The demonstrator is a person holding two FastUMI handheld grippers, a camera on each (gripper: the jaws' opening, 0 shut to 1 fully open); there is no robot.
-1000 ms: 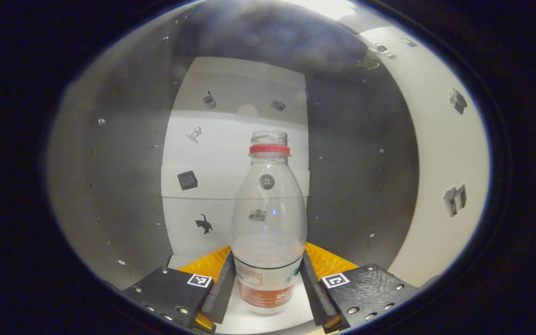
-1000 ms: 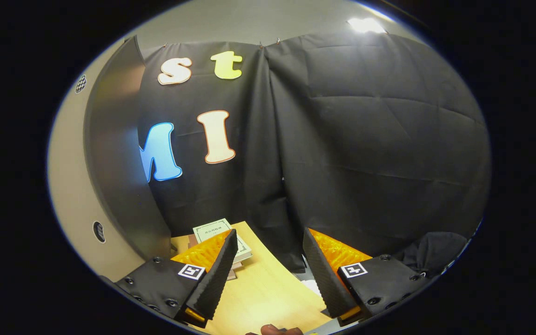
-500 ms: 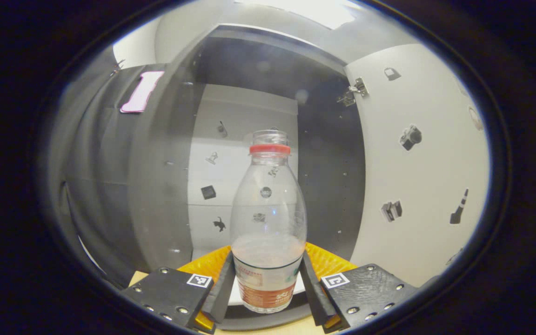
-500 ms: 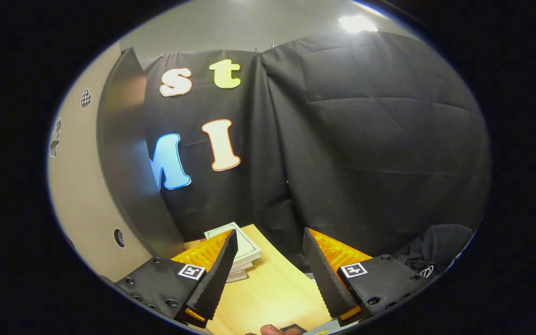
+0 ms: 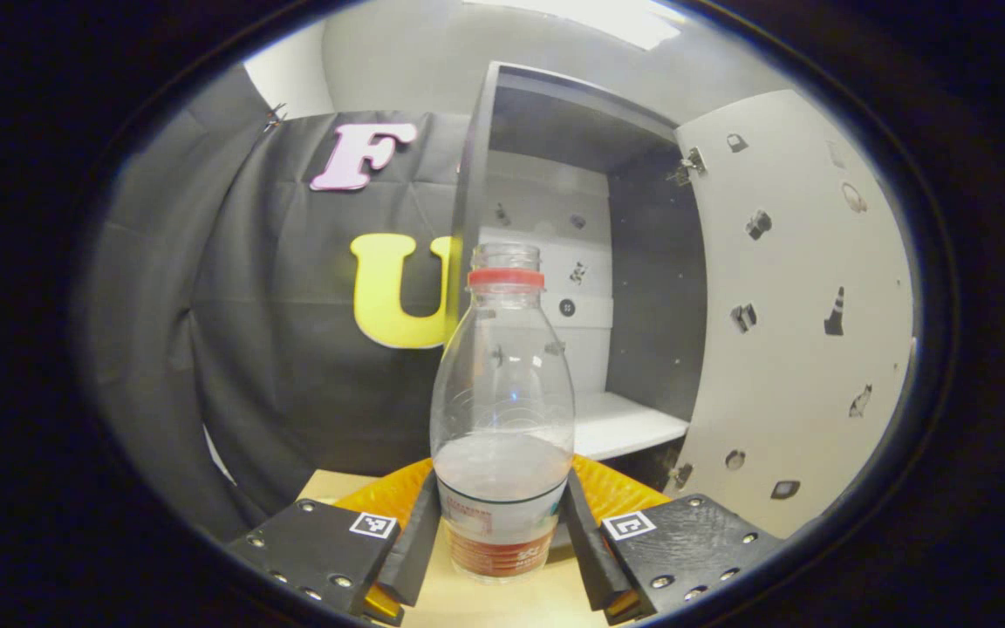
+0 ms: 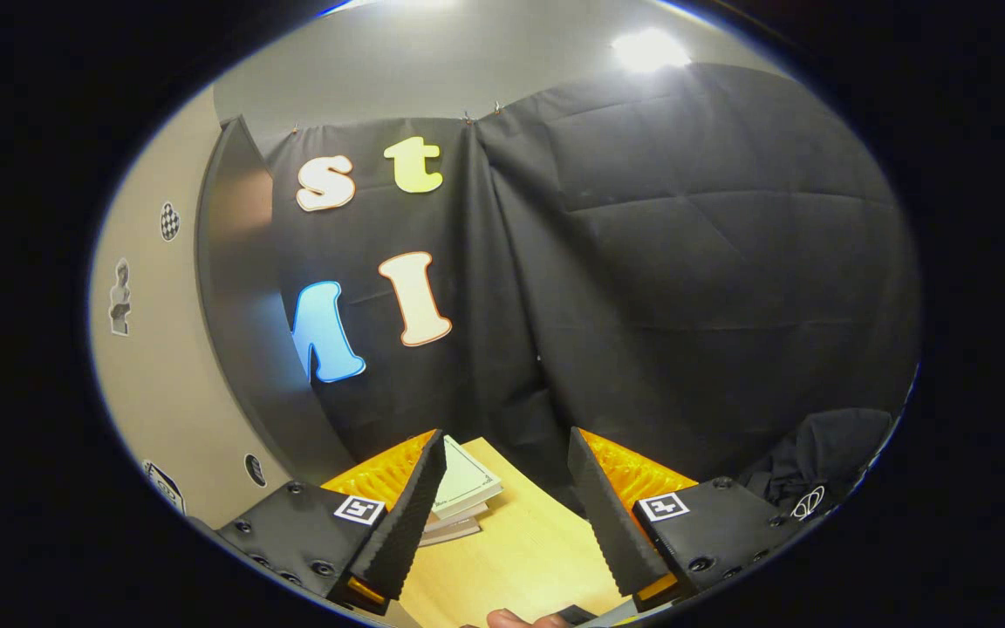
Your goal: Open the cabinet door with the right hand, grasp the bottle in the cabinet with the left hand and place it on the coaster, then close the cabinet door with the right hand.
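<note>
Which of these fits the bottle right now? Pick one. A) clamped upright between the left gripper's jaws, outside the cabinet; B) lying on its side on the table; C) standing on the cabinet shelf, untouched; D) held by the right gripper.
A: in the left gripper view the bottle stands upright, pinched low on its body by the left gripper, with the open cabinet behind it.

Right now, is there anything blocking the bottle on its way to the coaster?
Can't say fully. The left gripper is shut on the bottle, already outside the cabinet above bare wooden table. No coaster is visible, so the path to it can't be judged; nothing visible crowds the bottle itself.
</note>
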